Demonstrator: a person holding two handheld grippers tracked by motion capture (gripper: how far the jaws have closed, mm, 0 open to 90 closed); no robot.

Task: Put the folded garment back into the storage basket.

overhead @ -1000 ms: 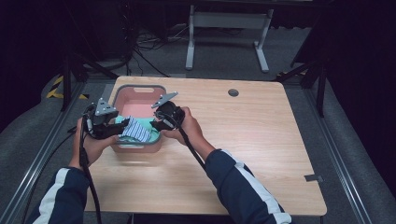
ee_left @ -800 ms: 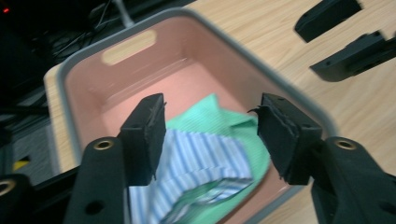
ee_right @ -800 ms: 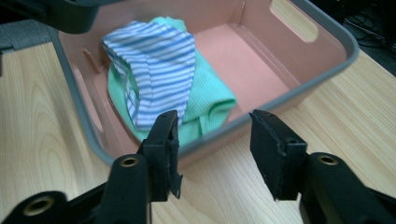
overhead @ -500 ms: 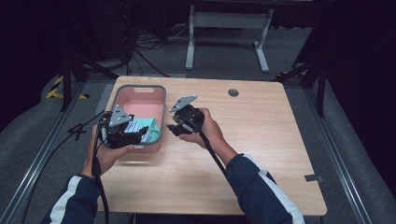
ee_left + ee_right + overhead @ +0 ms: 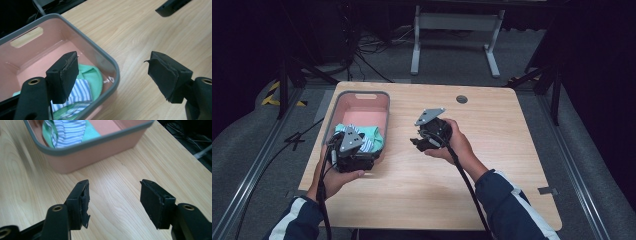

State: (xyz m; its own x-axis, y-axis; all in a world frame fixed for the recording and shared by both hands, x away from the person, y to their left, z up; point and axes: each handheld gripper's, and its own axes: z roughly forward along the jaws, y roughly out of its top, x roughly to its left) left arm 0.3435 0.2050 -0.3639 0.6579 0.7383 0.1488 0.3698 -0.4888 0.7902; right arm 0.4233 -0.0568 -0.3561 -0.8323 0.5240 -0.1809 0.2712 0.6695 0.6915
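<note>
Folded cloth (image 5: 362, 139) lies in bin (image 5: 362, 95), seemingly released.

a pink bin (image 5: 362, 112) with a grey rim sits at the desk's left side. folded cloth (image 5: 373, 136), green with blue-and-white stripes, lies bunched at its near end.

table evenly lit, surroundings dark; close views slightly soft.

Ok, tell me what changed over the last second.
Both grippers pulled back from the folded cloth in the pink bin. The right gripper moved right, out over the bare table; the left gripper drew toward the bin's near edge. Their jaws have just been opening, nothing between them. Bin and cloth stayed put.
</note>
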